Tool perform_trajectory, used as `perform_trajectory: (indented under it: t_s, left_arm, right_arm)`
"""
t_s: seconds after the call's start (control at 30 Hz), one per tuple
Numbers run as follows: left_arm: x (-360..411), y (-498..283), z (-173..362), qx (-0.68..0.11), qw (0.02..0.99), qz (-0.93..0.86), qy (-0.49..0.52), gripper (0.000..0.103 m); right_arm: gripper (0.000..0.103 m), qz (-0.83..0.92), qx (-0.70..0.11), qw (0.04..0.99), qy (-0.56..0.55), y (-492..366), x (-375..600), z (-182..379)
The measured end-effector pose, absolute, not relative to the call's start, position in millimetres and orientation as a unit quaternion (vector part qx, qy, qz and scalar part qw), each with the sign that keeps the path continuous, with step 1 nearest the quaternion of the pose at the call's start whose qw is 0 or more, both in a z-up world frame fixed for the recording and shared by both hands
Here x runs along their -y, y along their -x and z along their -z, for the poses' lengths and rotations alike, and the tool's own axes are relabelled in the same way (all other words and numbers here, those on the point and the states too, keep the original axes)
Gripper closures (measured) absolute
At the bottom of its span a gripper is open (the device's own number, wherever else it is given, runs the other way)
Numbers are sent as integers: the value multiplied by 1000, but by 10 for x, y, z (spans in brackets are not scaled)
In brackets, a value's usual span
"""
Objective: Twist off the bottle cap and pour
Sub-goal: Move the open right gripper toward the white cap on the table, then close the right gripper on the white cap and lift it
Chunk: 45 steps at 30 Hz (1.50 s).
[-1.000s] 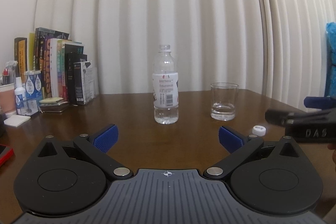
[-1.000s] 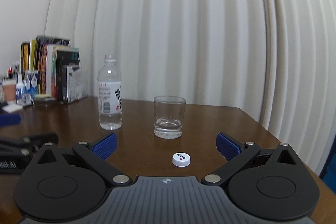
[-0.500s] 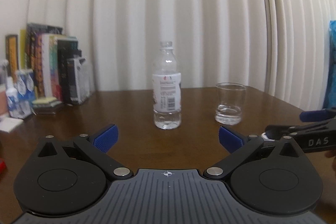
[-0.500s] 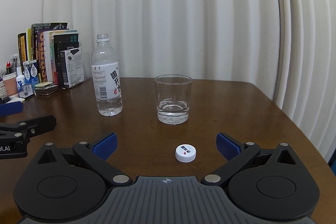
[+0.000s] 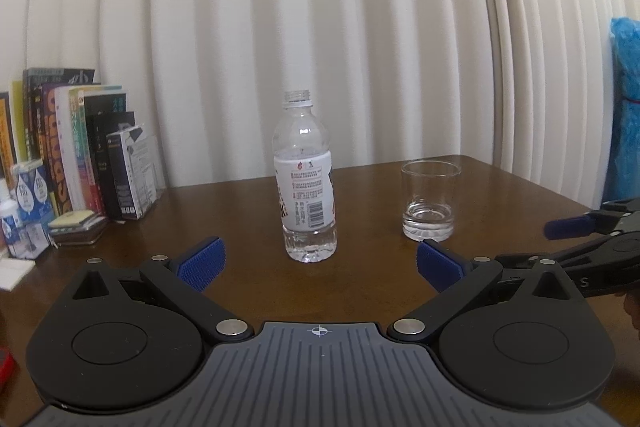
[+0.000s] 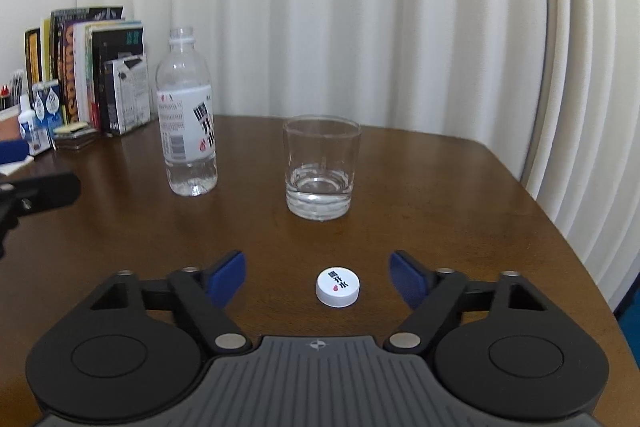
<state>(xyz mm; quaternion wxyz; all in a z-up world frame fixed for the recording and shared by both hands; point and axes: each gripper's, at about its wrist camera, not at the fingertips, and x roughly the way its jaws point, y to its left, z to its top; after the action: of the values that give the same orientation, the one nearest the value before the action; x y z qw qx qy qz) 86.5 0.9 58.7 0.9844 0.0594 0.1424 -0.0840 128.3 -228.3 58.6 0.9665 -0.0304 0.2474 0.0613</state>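
clear bottle (image 6: 188,123) with a white label; white cap (image 6: 337,287) printed black and red at six o'clock; clear glass (image 6: 320,171); dark brown tabletop (image 6: 440,219); cream ribbed wall (image 6: 360,7).

My left gripper (image 5: 318,263) is matte black plastic: two round disc housings flank a grey ribbed centre plate bearing a small crosshair mark. Angled black link arms with silver rivet heads carry blue, finely textured fingertip pads (image 5: 202,261). My right gripper (image 6: 318,277) is built the same, with identical blue pads (image 6: 228,277) and silver pivots. Seen from the left wrist view, its side shows a pale letter S.
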Motion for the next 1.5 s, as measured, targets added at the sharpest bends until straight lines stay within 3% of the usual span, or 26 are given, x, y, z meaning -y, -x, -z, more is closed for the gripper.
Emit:
perform_trajectory:
  t_s: [0.93, 1.1, 1.5]
  left_arm:
    - [18, -1094, -550, -165, 982, 63, -64, 0]
    - [23, -1105, -541, -166, 982, 63, -63, 0]
    - [17, -1136, -521, -170, 981, 65, -64, 0]
  right_arm:
    - [33, -65, -270, 960, 26, -1475, 2331, -506]
    - [44, -68, -272, 959, 29, -1503, 2317, -503]
    - [50, -66, -285, 956, 27, -1572, 2318, -446]
